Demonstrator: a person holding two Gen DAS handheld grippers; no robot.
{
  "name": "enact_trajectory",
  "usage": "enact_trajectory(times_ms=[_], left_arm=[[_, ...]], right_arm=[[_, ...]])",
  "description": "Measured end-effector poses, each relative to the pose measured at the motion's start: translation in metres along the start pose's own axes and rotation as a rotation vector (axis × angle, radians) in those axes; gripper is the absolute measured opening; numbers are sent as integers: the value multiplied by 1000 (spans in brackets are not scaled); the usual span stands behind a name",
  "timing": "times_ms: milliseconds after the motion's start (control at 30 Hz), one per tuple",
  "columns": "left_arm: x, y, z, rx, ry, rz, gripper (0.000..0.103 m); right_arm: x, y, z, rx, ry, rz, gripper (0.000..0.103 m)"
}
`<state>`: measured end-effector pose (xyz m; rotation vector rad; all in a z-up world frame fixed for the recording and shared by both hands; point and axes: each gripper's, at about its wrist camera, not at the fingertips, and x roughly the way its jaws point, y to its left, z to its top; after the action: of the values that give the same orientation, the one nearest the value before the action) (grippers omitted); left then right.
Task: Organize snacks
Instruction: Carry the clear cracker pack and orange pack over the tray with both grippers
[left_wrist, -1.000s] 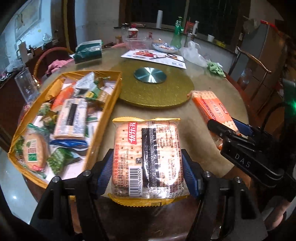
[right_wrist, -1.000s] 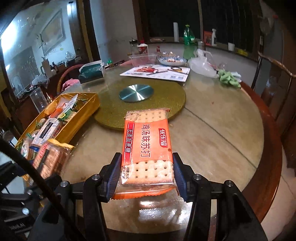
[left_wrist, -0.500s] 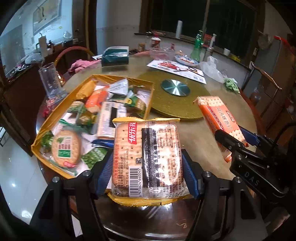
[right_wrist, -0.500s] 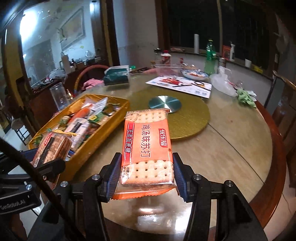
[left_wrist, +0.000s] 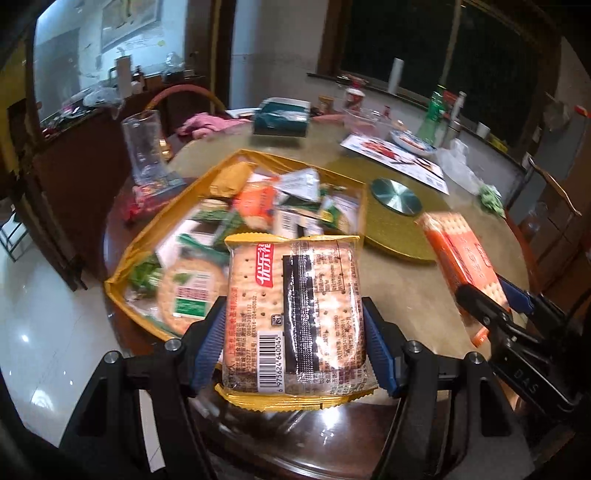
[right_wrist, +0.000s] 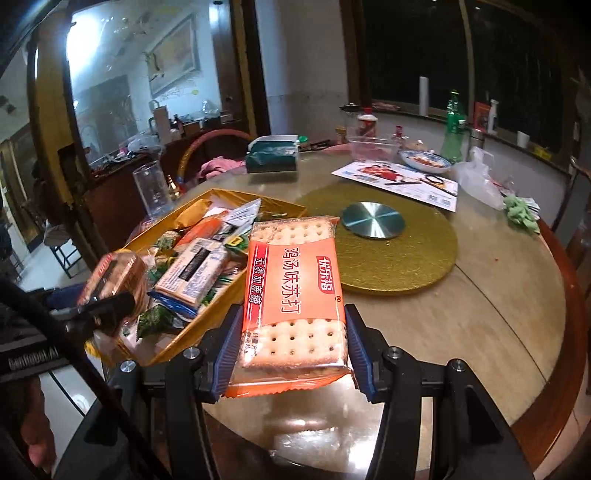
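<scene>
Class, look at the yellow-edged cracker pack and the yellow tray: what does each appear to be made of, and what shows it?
Yellow-edged cracker pack: thin glossy plastic film, judging by glare and the crimped edge. Yellow tray: probably shiny cardboard or plastic; thin straight walls, unclear which.

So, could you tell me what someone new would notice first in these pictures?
Two cracker packs fill the foreground: a yellow-edged cracker pack clamped in the left hand-held gripper and an orange cracker pack clamped in the right hand-held gripper. Behind them, on the round table's left side, sits a yellow tray heaped with snacks.
</scene>
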<state>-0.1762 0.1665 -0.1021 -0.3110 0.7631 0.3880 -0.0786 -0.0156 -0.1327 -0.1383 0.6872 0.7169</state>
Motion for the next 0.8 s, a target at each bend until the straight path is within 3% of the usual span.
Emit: enact_trajectory(times_ms=[300,533,800], left_arm=[[17,44,7,-77,22,35,69],[41,54,20,-68,33,29,69],[71,67,34,-44,53,80,69]], right_arm=[[35,34,20,-17,42,132,53],[79,59,51,-63,74,144,54],[131,81,76,-83,122,130,54]])
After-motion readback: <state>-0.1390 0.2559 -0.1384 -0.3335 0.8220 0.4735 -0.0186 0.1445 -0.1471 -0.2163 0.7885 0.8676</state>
